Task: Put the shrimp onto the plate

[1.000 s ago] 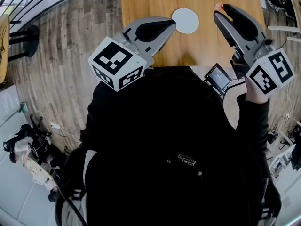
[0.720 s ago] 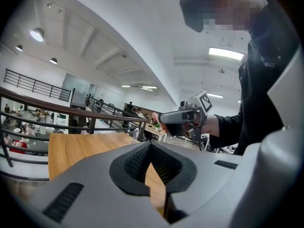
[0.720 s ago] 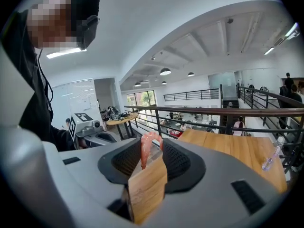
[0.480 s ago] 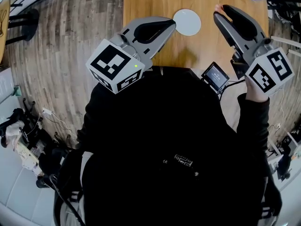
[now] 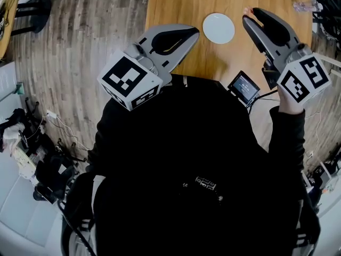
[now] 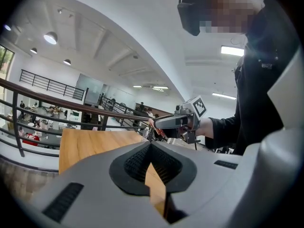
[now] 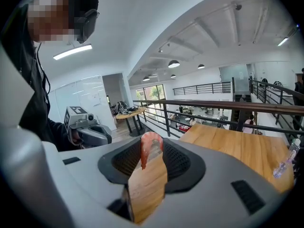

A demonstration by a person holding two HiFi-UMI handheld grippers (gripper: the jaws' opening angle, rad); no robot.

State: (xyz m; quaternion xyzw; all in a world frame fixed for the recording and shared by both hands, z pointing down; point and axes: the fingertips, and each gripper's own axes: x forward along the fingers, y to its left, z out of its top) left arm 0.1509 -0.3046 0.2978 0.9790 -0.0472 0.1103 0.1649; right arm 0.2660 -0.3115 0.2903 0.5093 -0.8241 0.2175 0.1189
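Note:
A small white plate lies on the wooden table. My right gripper hangs just right of the plate and above the table, shut on a pink shrimp. In the right gripper view the shrimp stands curled between the tips of that gripper. My left gripper hovers over the table's near edge, left of the plate, shut with nothing in it. The left gripper view shows its tips meeting, with the right gripper and the shrimp beyond.
A small device with a screen sits at the table's near right corner. A clear plastic bottle lies at the table's far right edge. Wooden floor runs along the left. A railing stands behind the table.
The table and plate now lie further right in the head view. My right gripper has sunk a little with the shrimp still held. The left gripper has hardly moved.

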